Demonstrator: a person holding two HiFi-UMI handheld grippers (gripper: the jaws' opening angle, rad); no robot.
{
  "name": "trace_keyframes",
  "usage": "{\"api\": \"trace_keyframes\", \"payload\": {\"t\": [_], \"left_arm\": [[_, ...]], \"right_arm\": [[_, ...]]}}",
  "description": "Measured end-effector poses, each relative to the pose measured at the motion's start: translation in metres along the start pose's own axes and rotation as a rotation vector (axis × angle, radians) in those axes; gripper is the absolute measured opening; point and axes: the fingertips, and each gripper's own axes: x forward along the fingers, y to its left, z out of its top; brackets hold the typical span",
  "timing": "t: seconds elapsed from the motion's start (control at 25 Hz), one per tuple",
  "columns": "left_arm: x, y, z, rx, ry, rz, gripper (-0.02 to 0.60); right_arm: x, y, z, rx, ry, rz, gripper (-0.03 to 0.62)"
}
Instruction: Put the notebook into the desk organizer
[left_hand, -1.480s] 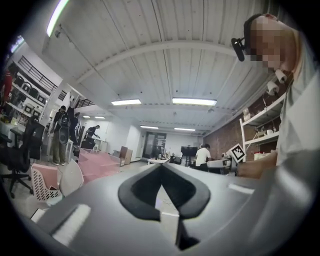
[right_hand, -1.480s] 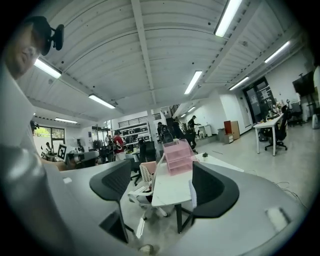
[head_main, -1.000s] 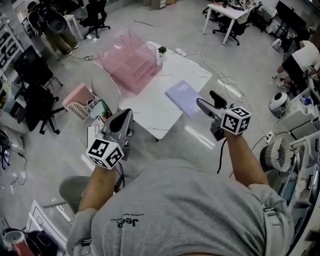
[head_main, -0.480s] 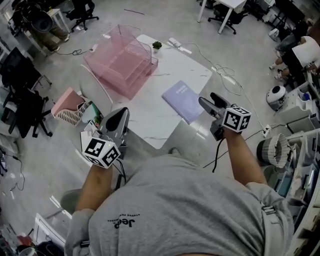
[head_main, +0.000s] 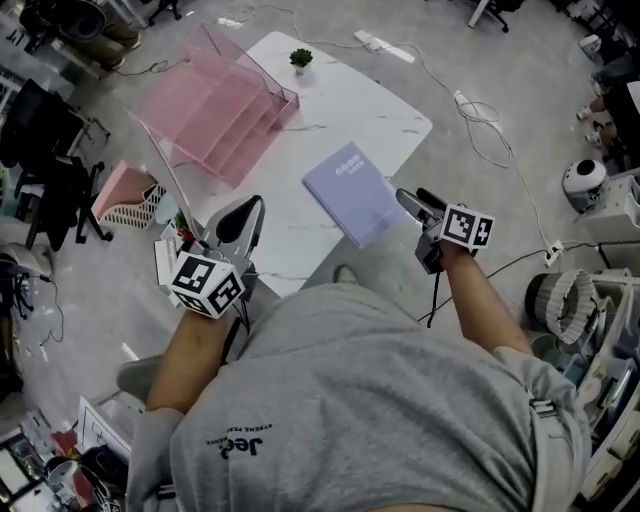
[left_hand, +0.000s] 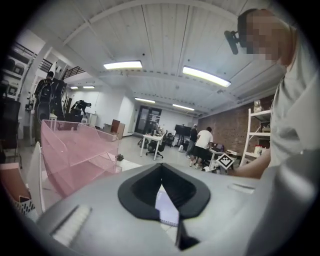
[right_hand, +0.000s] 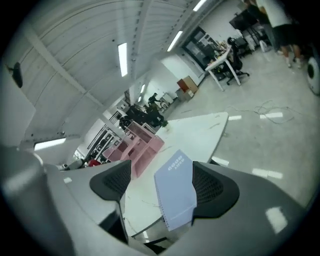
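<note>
A lavender spiral notebook (head_main: 352, 192) lies flat on the white marble table (head_main: 340, 100), its near corner hanging over the table's front right edge. The pink see-through desk organizer (head_main: 215, 110) stands at the table's far left. My right gripper (head_main: 412, 198) hovers just right of the notebook, open, with nothing held. In the right gripper view the notebook (right_hand: 176, 192) shows between the wide-apart pads of the right gripper (right_hand: 162, 172), with the organizer (right_hand: 142, 142) beyond. My left gripper (head_main: 245, 215) is at the table's near left edge, tips together and empty; the left gripper (left_hand: 161, 167) frames a sliver of notebook (left_hand: 166, 207).
A small potted plant (head_main: 300, 58) stands at the table's far edge beside the organizer. A pink and white file basket (head_main: 125, 195) sits on the floor to the left, near dark office chairs (head_main: 50, 170). A power strip (head_main: 385, 47) and cable lie on the floor beyond the table.
The head view has swung, so the table and notebook now sit nearer and more centred. My right gripper has drawn closer to the notebook's right edge. Both grippers' jaws stand as before.
</note>
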Motion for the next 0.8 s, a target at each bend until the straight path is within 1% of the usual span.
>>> {"api": "trace_keyframes", "payload": {"t": [0.12,0.2,0.28,0.4,0.56,0.68,0.8], "left_arm": [[0.021,-0.009,-0.012,-0.01,0.034,-0.014,0.017],[0.028,-0.011,-0.017,-0.021,0.047,-0.025,0.017],[0.032,-0.009,-0.022,-0.033,0.058,-0.033,0.017],[0.032,-0.007,-0.029,-0.048,0.081,-0.049,0.017],[0.025,0.0,-0.041,-0.057,0.116,-0.073,0.017],[0.018,0.004,-0.047,-0.067,0.136,-0.07,0.017],[0.009,0.006,-0.054,-0.07,0.153,-0.071,0.017]], "right_arm": [[0.008,-0.051,-0.029,0.166,0.028,-0.032,0.365],[0.016,-0.078,-0.055,0.238,0.065,-0.051,0.394],[0.025,-0.094,-0.082,0.295,0.1,-0.055,0.416],[0.043,-0.105,-0.109,0.388,0.108,-0.025,0.431],[0.064,-0.114,-0.129,0.505,0.047,0.012,0.431],[0.078,-0.115,-0.134,0.556,0.011,0.044,0.431],[0.089,-0.115,-0.135,0.585,-0.005,0.065,0.43]]}}
